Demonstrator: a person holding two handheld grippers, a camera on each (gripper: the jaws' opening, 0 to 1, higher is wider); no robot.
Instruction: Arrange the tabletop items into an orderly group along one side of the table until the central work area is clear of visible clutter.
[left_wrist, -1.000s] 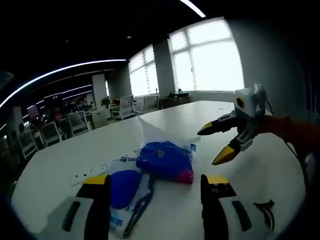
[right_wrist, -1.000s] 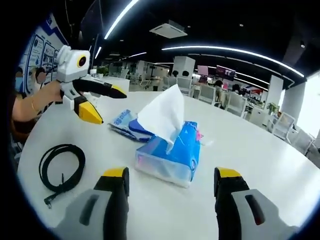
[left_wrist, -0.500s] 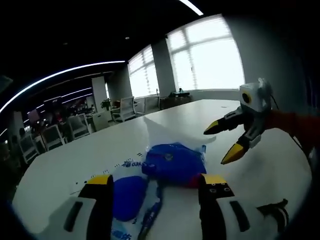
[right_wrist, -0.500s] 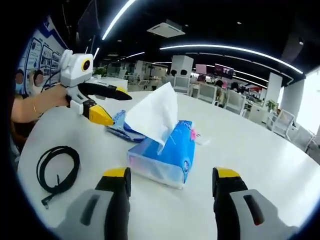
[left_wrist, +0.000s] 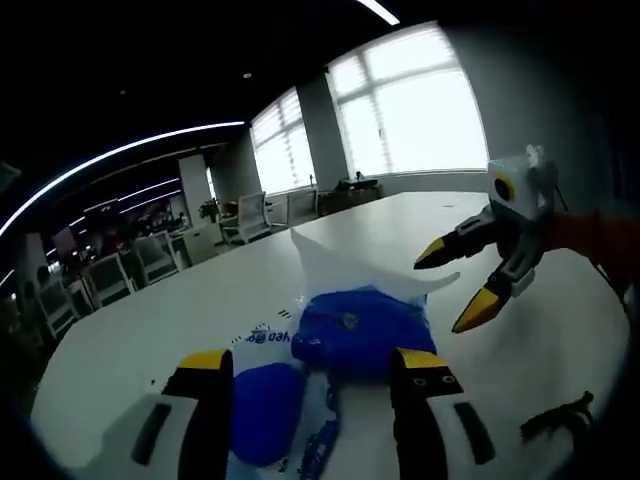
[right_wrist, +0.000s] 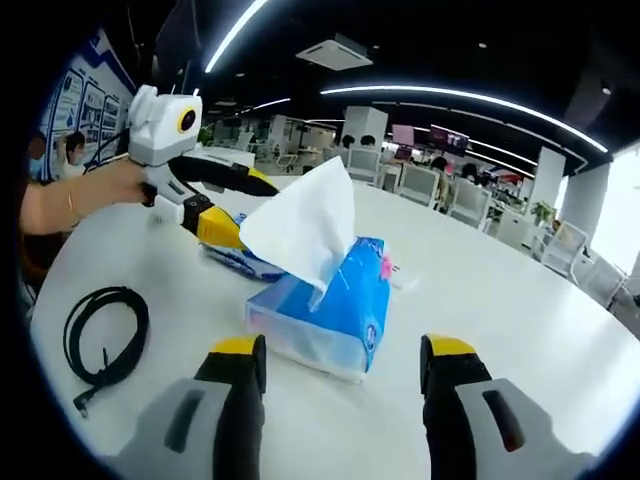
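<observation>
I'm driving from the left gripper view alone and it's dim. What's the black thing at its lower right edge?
Observer: A black cable, loosely coiled on the table, lying apart from the tissue pack.
Operator: Is my left gripper touching anything?
Observer: The left gripper hangs open above the flat blue packet; I can't tell whether they touch.
Operator: And the right gripper?
Observer: The right gripper is open, and the tissue pack lies just ahead of its jaws, ungripped.
</observation>
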